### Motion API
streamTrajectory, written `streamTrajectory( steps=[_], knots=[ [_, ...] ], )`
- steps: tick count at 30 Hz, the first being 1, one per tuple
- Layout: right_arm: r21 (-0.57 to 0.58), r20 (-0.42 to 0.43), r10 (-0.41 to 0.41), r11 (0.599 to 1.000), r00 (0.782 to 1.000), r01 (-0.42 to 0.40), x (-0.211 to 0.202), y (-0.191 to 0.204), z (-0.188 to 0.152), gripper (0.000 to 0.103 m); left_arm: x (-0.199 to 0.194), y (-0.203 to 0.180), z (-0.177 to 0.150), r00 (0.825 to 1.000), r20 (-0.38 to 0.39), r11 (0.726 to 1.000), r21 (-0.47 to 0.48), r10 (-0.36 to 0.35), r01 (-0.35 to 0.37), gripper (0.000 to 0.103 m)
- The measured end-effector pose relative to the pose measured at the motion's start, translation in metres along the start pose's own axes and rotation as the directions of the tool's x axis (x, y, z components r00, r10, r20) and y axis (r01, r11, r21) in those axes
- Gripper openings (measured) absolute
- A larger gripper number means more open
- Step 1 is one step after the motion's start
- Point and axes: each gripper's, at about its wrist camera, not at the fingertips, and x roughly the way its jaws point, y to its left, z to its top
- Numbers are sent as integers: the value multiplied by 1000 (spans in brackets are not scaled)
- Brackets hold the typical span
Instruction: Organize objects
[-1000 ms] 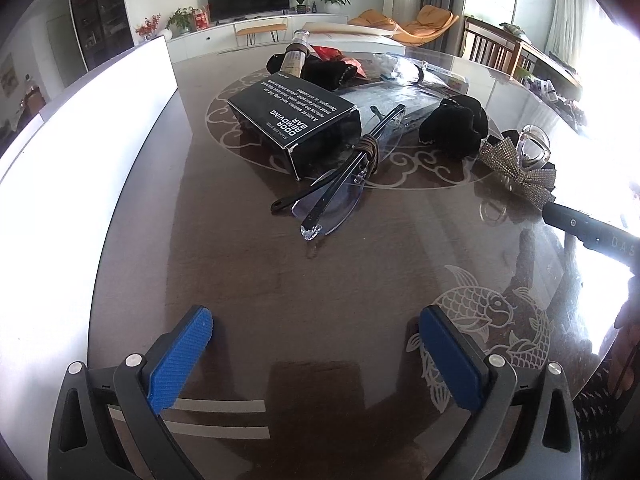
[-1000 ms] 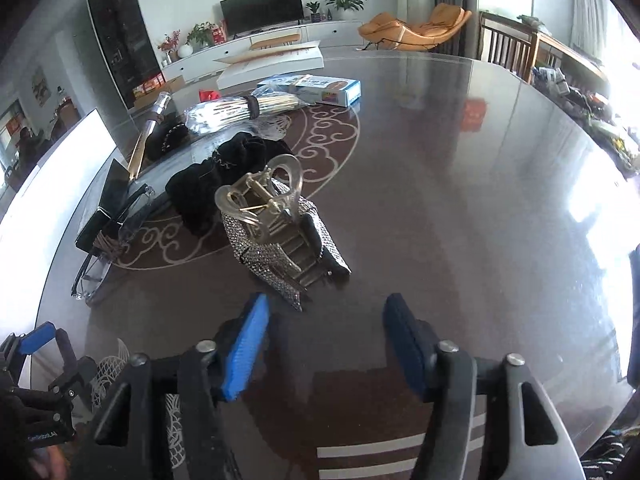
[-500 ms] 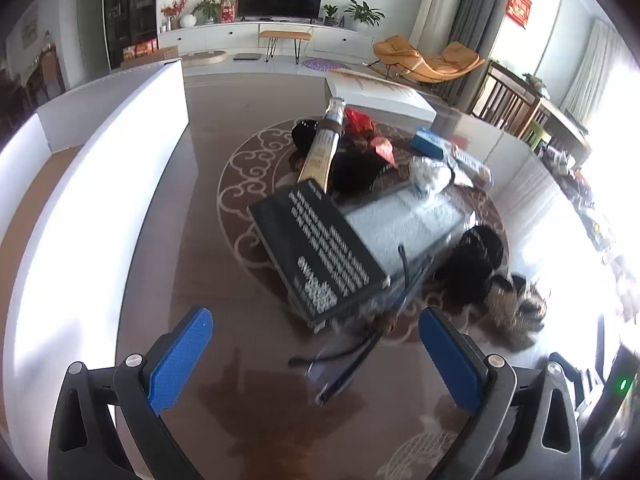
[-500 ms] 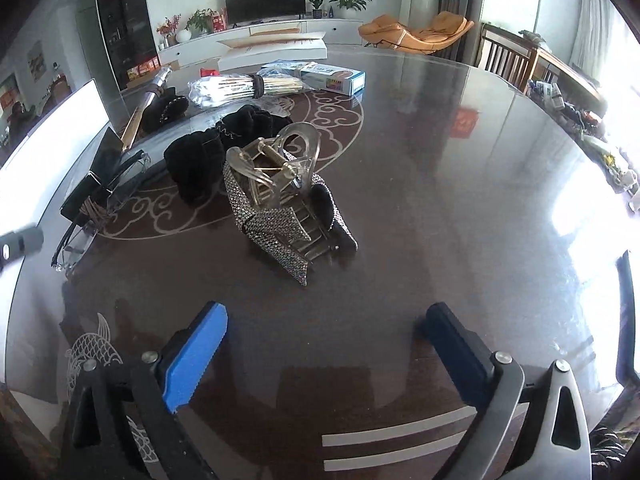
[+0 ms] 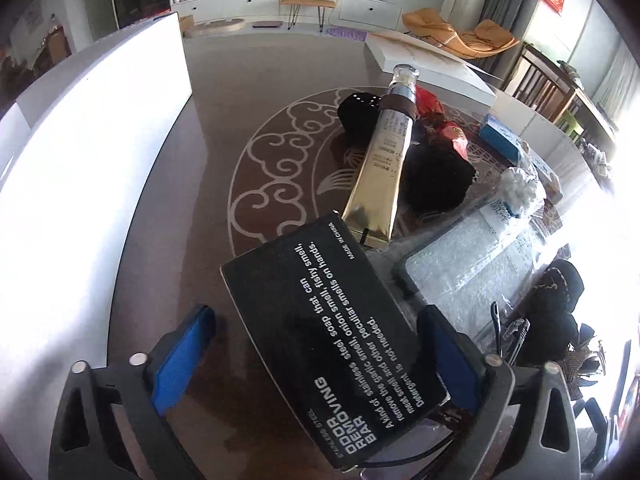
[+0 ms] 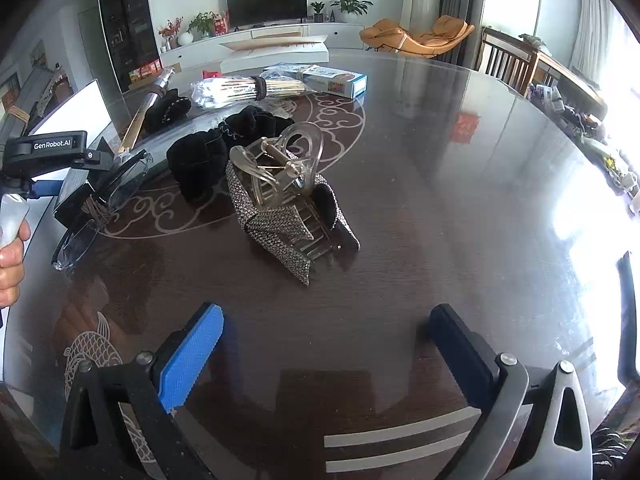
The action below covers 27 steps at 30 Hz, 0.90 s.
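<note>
Your left claw [image 5: 316, 356] stood over the black box [image 5: 336, 344], which lay flat on the bench [image 5: 168, 240] with its white lettering up. The box sat between the two blue pads; the right pad was just beside the box's edge, the left pad stood apart from it with bare bench showing. Its jaws had just been closing in, yet they were not pressing on the box, so the claw was still apart and gripping nothing. A gold tube [image 5: 384, 160] lay beyond the box's far corner, and glasses [image 5: 504, 328] poked out at its right side.

Your right claw [image 6: 328, 356] was spread wide, its jaws having just been opening, with nothing between them. The sparkly hair clip [image 6: 280, 216] lay on the bench ahead of it, well clear of both pads.
</note>
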Motion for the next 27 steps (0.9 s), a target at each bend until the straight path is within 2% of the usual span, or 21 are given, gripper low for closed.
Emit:
streamTrajectory(
  steps=[1,2,4,13,15,17,19,21,23,27],
  knots=[
    [0,1,0,1000,1000,0,0,0,0,103,0,-2,-2,1000,-4,1000,23,-10,10,72],
    [0,2,0,1000,1000,0,0,0,0,103,-1,-6,-6,1000,-1,998,58,14,-14,65],
    [1,3,-1,1000,1000,1,0,0,-1,103,-5,-10,-15,1000,8,994,106,25,-26,59],
    [5,6,-4,1000,1000,4,0,0,0,103,-31,-4,-62,999,-39,987,161,33,-27,58],
    [5,8,-4,1000,1000,4,-1,0,0,103,-32,-1,-68,998,-48,984,173,48,-39,60],
    [6,10,-5,1000,1000,5,-1,0,-1,103,-34,-1,-74,997,-50,982,184,62,-51,73],
    [5,10,-5,1000,1000,5,-1,0,-1,103,-33,2,-77,996,-47,982,177,76,-67,82],
    [5,9,-5,1000,1000,4,-1,0,-1,103,-30,7,-76,996,-53,986,151,74,-65,86],
    [5,9,-4,1000,1000,4,-1,0,-1,103,-28,10,-74,995,-59,988,135,77,-68,97],
    [-1,4,2,1000,1000,-2,-2,-1,-1,103,-24,12,-74,995,-52,989,132,80,-73,103]
  ],
)
